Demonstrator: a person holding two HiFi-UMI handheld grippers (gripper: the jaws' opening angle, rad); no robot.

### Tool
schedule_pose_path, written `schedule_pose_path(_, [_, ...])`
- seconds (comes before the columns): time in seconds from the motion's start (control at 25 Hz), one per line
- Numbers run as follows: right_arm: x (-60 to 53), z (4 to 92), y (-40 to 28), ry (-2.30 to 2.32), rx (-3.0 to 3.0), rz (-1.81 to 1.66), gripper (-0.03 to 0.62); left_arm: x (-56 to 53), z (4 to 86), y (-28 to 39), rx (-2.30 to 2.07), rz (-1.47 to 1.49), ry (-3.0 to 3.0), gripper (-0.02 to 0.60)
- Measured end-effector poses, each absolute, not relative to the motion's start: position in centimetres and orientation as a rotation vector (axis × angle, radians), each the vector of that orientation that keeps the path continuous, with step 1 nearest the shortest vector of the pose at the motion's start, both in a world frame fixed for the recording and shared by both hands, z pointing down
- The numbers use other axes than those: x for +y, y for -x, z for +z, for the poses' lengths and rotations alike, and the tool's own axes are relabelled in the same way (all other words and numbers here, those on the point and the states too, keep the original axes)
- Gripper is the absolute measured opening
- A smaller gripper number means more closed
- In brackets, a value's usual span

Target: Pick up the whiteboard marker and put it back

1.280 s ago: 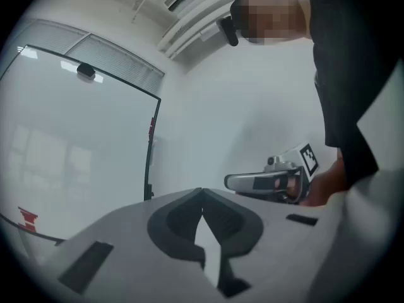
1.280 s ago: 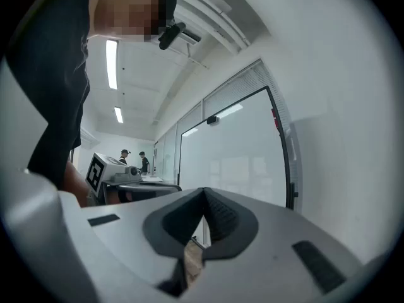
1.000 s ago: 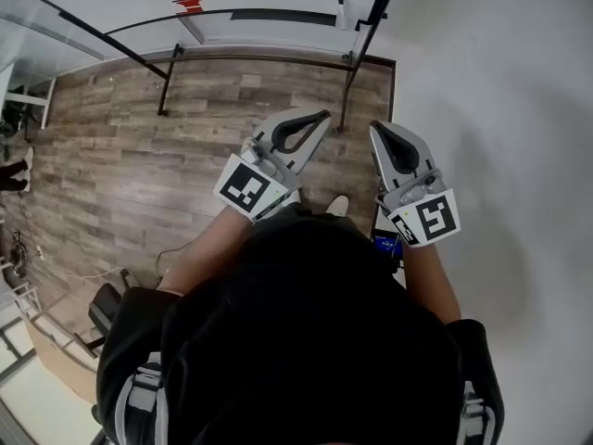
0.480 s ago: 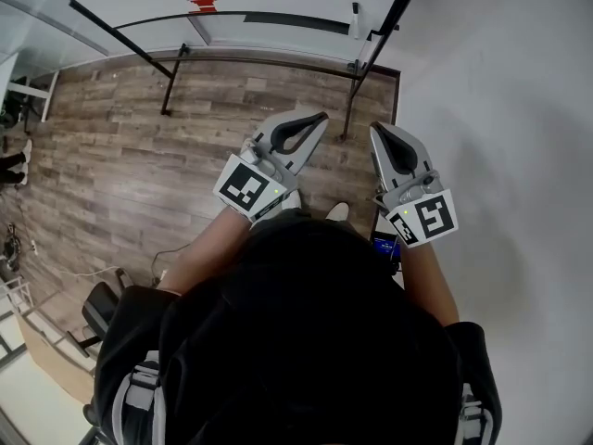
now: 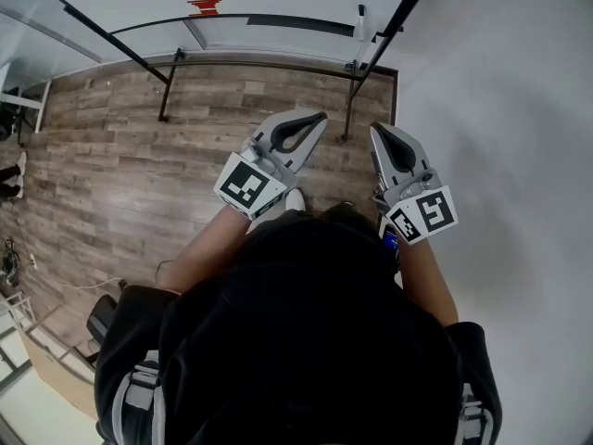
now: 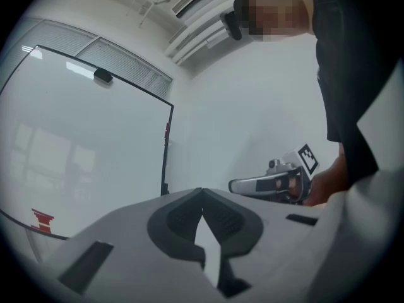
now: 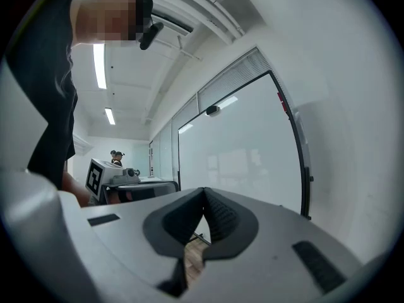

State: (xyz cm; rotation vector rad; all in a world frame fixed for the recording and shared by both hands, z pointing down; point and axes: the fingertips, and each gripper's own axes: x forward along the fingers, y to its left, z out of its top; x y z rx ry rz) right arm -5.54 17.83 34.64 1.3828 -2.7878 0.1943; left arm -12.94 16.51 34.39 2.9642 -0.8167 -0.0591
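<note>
White and slim, a small object (image 5: 360,22) at the corner of the whiteboard (image 5: 278,19) frame may be the marker; I cannot be sure. Nothing is picked up yet: the left tool (image 5: 321,116) and right tool (image 5: 375,129) are closed, empty. The whole task seems left. Wood floor (image 5: 120,156) lies open leftward; the wall (image 5: 500,109) crowds the right.
</note>
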Motion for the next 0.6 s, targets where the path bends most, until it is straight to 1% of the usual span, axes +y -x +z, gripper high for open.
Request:
schedule_pose_path(0.28, [18.2,35.1,7.5,-1.369,-2.757,0.183,-0.005,16.2,34.4,14.8,-0.813,-0.082,-2.958,0.003])
schedule_pose_path(0.6, [16.2,35.1,7.6,-1.379,-2.763,0.157,-0.005,14.6,34.8,15.3,-0.816,-0.071,-2.967,0.003])
